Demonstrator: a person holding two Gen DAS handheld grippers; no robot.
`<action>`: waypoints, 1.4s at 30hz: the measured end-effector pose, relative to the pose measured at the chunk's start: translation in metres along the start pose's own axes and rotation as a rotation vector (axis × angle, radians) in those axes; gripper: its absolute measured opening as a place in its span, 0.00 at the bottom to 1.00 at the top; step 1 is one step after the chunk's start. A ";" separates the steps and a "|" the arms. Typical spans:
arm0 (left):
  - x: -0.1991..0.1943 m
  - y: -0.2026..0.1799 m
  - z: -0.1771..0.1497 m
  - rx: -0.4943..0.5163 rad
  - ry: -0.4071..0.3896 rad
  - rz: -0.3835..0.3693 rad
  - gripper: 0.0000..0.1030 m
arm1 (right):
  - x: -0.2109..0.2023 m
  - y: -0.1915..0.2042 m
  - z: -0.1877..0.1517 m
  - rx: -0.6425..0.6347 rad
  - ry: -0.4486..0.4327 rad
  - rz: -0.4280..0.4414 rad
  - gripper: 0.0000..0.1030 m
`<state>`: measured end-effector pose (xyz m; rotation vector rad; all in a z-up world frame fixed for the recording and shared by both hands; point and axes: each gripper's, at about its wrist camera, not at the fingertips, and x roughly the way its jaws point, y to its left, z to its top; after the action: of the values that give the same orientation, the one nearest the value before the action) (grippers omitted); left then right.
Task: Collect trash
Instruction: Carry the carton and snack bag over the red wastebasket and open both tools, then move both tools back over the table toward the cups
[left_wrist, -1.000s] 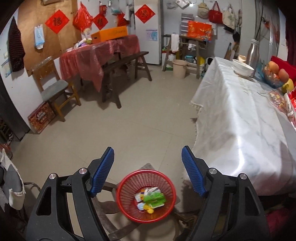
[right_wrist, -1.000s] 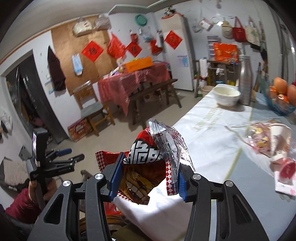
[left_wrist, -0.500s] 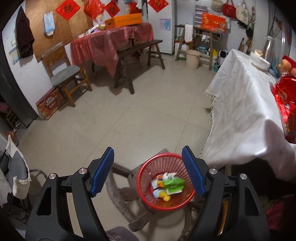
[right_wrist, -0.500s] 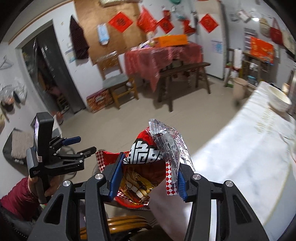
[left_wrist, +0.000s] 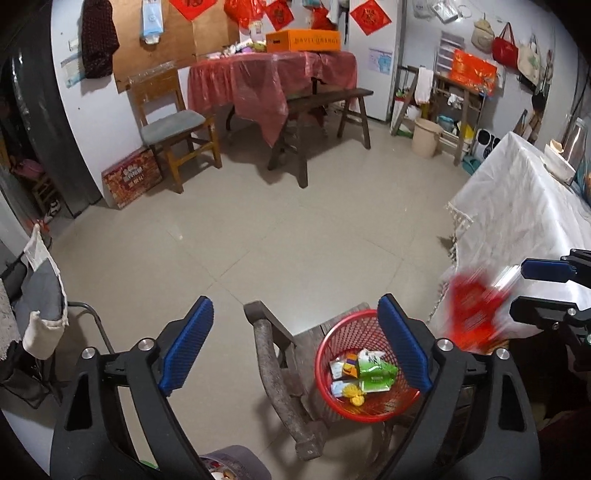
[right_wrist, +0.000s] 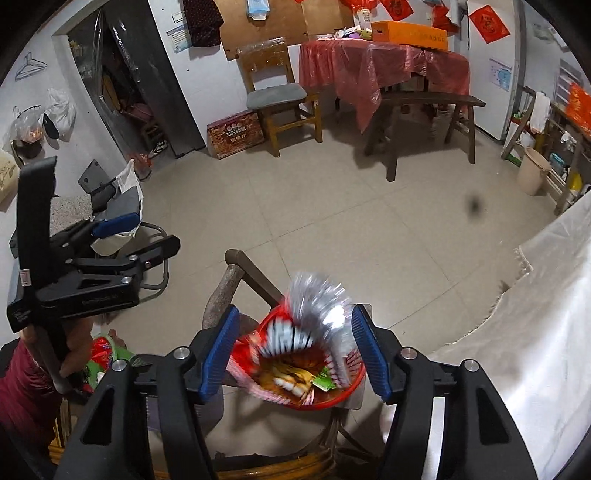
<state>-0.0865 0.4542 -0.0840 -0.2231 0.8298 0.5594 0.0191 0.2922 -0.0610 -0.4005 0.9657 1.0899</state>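
Note:
A red mesh basket (left_wrist: 334, 400) (right_wrist: 345, 394) stands on an old wooden chair (left_wrist: 280, 354) and holds several small wrappers (left_wrist: 371, 371). Directly above it hovers my right gripper (right_wrist: 295, 314) (left_wrist: 517, 288), its jaws opening. A red snack bag with a silver inside (right_wrist: 306, 332) (left_wrist: 469, 314) is blurred between the pads, touches neither, and drops toward the basket. My left gripper (left_wrist: 295, 306) (right_wrist: 155, 230) is to the left of the basket, its jaws opening with nothing between them. Its right finger (left_wrist: 404, 343) covers the basket's edge.
A table under a white cloth (left_wrist: 517, 221) (right_wrist: 535, 332) sits just right of the basket. A person's sleeve and hand (right_wrist: 22, 376) hold the left gripper. Across the tiled floor are a bench (left_wrist: 317, 107), a red-covered table (left_wrist: 269, 70) and a chair (left_wrist: 173, 125).
My right gripper swung from the white table over to the basket and its jaws spread, freeing the snack bag. The left gripper shifted left, so the basket slid right in its view, and widened.

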 end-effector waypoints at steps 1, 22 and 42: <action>-0.002 -0.001 0.001 0.011 -0.010 0.010 0.86 | -0.001 -0.001 -0.001 -0.004 -0.005 -0.002 0.62; -0.044 -0.071 0.012 0.149 -0.124 -0.045 0.89 | -0.103 -0.054 -0.044 0.098 -0.218 -0.139 0.68; -0.116 -0.176 0.021 0.330 -0.296 -0.143 0.92 | -0.226 -0.119 -0.118 0.268 -0.474 -0.273 0.75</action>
<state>-0.0388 0.2714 0.0119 0.1012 0.6004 0.3045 0.0405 0.0301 0.0385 -0.0434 0.6002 0.7451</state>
